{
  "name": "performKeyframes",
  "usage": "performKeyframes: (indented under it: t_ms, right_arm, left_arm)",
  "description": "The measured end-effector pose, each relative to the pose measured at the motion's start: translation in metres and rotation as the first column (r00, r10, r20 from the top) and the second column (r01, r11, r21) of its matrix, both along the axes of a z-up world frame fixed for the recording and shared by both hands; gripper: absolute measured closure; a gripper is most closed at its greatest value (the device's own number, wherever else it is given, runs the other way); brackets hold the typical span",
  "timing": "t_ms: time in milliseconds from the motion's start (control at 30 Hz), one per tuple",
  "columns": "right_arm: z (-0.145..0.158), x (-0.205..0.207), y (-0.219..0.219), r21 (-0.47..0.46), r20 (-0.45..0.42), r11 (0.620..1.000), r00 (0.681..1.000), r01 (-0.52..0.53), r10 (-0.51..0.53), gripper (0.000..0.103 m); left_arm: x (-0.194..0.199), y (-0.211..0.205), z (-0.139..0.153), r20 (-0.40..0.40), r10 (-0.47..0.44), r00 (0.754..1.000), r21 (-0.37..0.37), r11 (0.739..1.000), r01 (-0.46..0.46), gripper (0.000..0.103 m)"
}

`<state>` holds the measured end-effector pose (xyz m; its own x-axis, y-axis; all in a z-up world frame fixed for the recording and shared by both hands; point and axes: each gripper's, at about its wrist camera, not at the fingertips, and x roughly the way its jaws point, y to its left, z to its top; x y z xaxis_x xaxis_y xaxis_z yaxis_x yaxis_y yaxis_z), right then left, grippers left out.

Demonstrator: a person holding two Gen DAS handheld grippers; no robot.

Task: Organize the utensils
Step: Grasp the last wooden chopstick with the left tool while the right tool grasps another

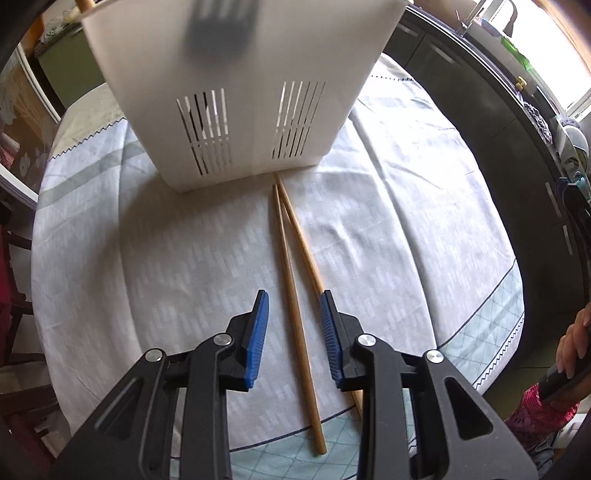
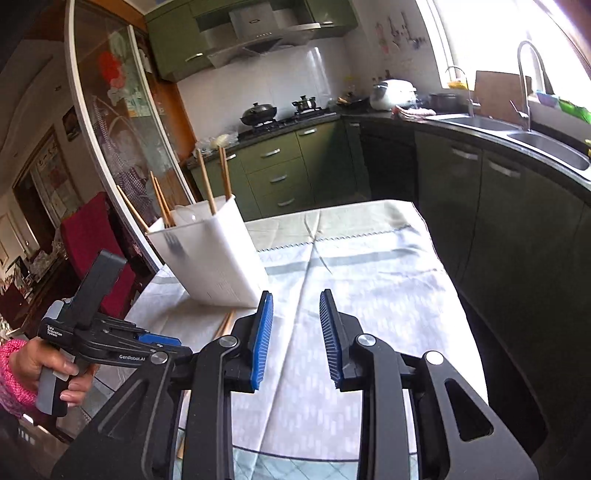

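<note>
A white slotted utensil holder [image 1: 240,92] stands on the cloth-covered counter [image 1: 424,229], chopsticks [image 2: 207,184] poking out of its top, and behind it are green cabinets [image 2: 280,170] and a steel sink [image 2: 546,144]. Two loose wooden chopsticks [image 1: 291,280] lie on the cloth, tips almost at the holder's base. The left tool [image 1: 294,306] hangs over them, jaws apart, one stick between its blue pads, while the right tool [image 2: 295,306] is spread wide, gripping nothing.

Bright daylight floods in from an overexposed window [image 2: 517,33] at far right. Fisheye distortion bends edges; dark corners. The utensil holder [image 1: 236,85] shows a blurred shadow.
</note>
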<state>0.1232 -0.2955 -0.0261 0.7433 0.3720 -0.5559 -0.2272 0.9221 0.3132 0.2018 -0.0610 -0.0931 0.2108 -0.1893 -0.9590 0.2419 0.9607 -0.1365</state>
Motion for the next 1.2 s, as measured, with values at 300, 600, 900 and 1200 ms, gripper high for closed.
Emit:
performKeyframes:
  t_ms: [300,600,900,1200]
  right_arm:
    - [-0.022,-0.02,-0.046,0.065,-0.025,0.997,0.999,0.047,-0.045,0.077]
    - [-0.014,-0.019,-0.037,0.079,-0.022,0.996,0.999,0.031,-0.029,0.075]
    - [-0.029,-0.002,0.024,0.009,-0.104,0.995,0.99,-0.096,0.097,0.075]
    - [-0.077,0.03,0.146,-0.145,-0.235,0.949,0.941,-0.281,0.243,0.074]
  left_arm:
    - [0.015,-0.018,-0.025,-0.023,0.014,1.0,0.093,0.996,-0.012,0.091]
    - [0.021,-0.02,-0.035,0.015,0.031,0.999,0.115,0.993,-0.032,0.093]
    - [0.007,0.028,-0.032,0.033,0.095,0.995,0.099,0.99,-0.098,0.097]
    - [-0.005,0.08,-0.031,0.059,0.179,0.982,0.085,0.979,-0.184,0.097]
